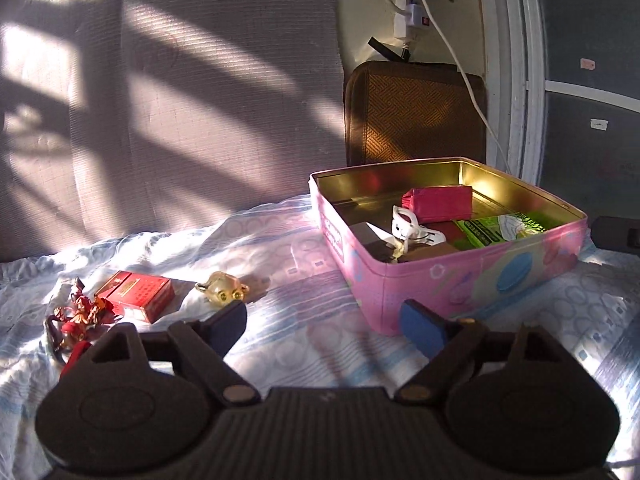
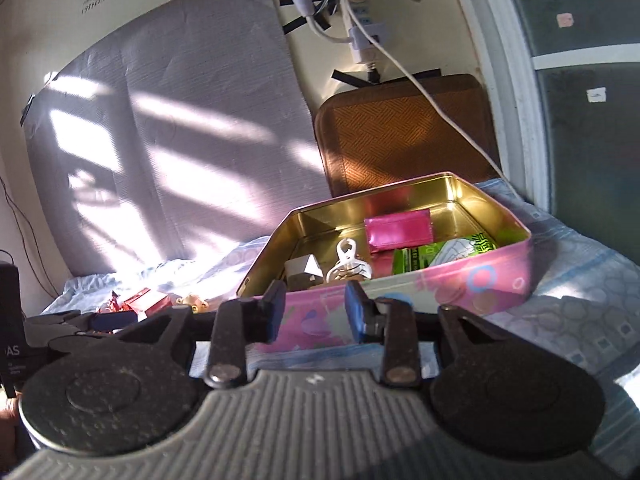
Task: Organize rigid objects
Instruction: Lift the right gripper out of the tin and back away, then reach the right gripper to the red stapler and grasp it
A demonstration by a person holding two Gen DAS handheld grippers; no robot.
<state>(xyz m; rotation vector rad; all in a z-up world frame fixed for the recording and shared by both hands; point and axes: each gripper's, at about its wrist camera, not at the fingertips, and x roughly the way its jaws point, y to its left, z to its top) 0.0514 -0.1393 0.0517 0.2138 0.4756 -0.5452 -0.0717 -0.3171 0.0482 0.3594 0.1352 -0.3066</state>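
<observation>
From the left wrist view, the left gripper (image 1: 324,326) hangs low over the blue patterned bedsheet (image 1: 280,280) with its jaws spread wide and nothing between the pads — released. To the right and a little farther off sits the pink tin (image 1: 460,280), lid off, its near corner just beyond the right pad. Inside lie a magenta pouch (image 1: 438,200), a white clip (image 1: 408,228), a green packet (image 1: 496,230) and some dark flat items that are hard to identify. Still out on the sheet, at the left, are three things: a red box (image 1: 136,294), a small red figurine (image 1: 78,316) touching its near-left side, and a pale yellow trinket (image 1: 222,288) just to the right of the box.

From the right wrist view, the right gripper (image 2: 316,314) faces the near wall of the tin (image 2: 400,292). Its jaws stand partly apart and no object sits between the pads, so it too is holding nothing. The pouch (image 2: 398,230), clip (image 2: 348,264) and green packet (image 2: 440,258) show in the tin, along with a small pale block (image 2: 304,270). Far left, the red box (image 2: 146,302) and the yellow trinket (image 2: 194,300) are small but visible — the figurine beside them is only a blur.

As a judgement, the sorting looks well over halfway: several pieces are in the tin and three remain loose on the sheet, nearest the left gripper.
</observation>
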